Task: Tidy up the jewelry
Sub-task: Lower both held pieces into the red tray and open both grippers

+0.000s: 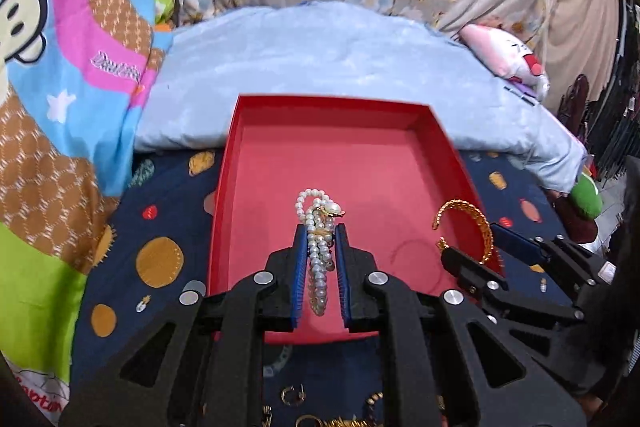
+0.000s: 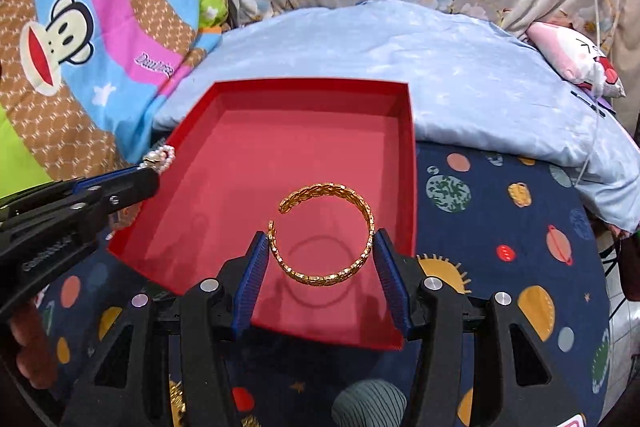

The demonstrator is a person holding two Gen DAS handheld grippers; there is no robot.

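Over the red box (image 1: 436, 131), the left gripper (image 1: 321, 233) squeezes a string of pearls (image 1: 320, 247) near its middle, and the right gripper (image 2: 320, 239) grips a gold bracelet (image 2: 324, 233) by its right wall.

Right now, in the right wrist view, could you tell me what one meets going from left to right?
left gripper holding the pearl necklace → red box → gold bangle in the right gripper → planet-print sheet

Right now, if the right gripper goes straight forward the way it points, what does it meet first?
The right gripper holds the gold bangle above the red box. Straight ahead, the way looks free over the box's bare floor; the first obstacle is probably the box's far wall, then the light blue quilt. Depth is uncertain.
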